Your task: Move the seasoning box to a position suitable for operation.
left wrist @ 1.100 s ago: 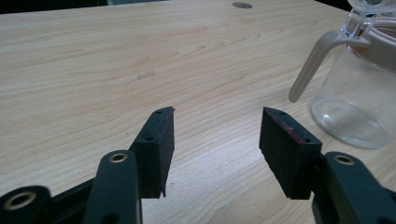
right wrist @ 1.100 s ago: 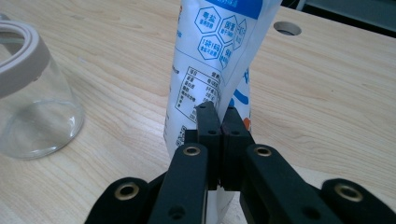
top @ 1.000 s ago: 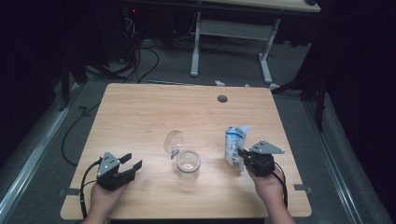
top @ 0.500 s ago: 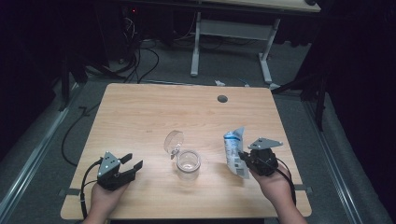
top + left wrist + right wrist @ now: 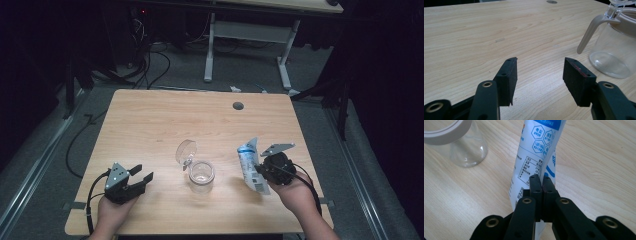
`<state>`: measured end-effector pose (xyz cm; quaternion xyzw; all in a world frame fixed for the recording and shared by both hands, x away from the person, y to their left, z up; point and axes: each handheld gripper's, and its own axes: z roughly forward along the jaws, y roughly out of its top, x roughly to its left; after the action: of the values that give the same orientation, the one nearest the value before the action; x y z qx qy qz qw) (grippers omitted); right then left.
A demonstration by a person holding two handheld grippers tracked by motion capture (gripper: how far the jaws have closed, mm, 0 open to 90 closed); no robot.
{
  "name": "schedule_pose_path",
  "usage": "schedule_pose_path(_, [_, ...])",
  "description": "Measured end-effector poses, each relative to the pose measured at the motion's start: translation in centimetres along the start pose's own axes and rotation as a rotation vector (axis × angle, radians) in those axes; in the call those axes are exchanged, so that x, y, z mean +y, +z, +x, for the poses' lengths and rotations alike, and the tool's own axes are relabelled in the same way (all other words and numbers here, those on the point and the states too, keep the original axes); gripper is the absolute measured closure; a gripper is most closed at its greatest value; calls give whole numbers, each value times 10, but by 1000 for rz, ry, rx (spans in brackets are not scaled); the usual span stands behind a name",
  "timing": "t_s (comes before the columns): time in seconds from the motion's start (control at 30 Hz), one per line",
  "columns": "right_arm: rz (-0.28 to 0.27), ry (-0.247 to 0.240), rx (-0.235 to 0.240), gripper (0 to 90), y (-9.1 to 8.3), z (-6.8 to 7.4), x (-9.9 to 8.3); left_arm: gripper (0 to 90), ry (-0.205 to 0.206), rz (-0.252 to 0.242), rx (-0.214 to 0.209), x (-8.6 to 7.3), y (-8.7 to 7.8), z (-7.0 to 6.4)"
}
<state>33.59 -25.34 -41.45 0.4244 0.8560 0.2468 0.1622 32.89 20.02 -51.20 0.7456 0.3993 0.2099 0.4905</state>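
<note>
Two grippers work at the near edge of a wooden table [image 5: 150,125]. At the near right, the right gripper [image 5: 541,185] has its jaws pressed together on a white and blue printed pouch [image 5: 534,162], pinching a fold of the film close to the pouch's lower part. In the high view this pouch [image 5: 250,167] stands roughly upright, leaning a little, just left of the gripper body, and whether its bottom touches the tabletop is hard to tell. The right hand [image 5: 297,192] grips the tool from the near side, forearm coming in from the bottom right corner.

At the near left, the left gripper [image 5: 539,76] has its jaws spread wide with nothing between them, low over bare wood. The left hand [image 5: 112,212] holds it with the jaws aimed right, toward a clear glass jar [image 5: 201,176] that stands near the middle of the table, between the two grippers. Its hinged lid [image 5: 186,150] is swung open on the far left side.
</note>
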Motion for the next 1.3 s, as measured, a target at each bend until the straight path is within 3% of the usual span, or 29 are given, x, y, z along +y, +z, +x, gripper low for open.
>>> schedule_pose_path(0.57, [137, -39, -5, 900, -2, 4, 16, 456, 7, 7, -2, -1, 1, -1])
schedule_pose_path(0.7, [172, -66, -14, 900, -2, 6, 21, 456, 5, 4, -2, -1, 1, -1])
schedule_pose_path(1.07, [253, -70, 21, 900, -3, 9, 27, 456, 18, 12, -9, -1, 2, -4])
schedule_pose_path(1.3, [318, -98, 30, 900, -3, 10, 31, 454, 25, 3, -6, -1, 2, -6])
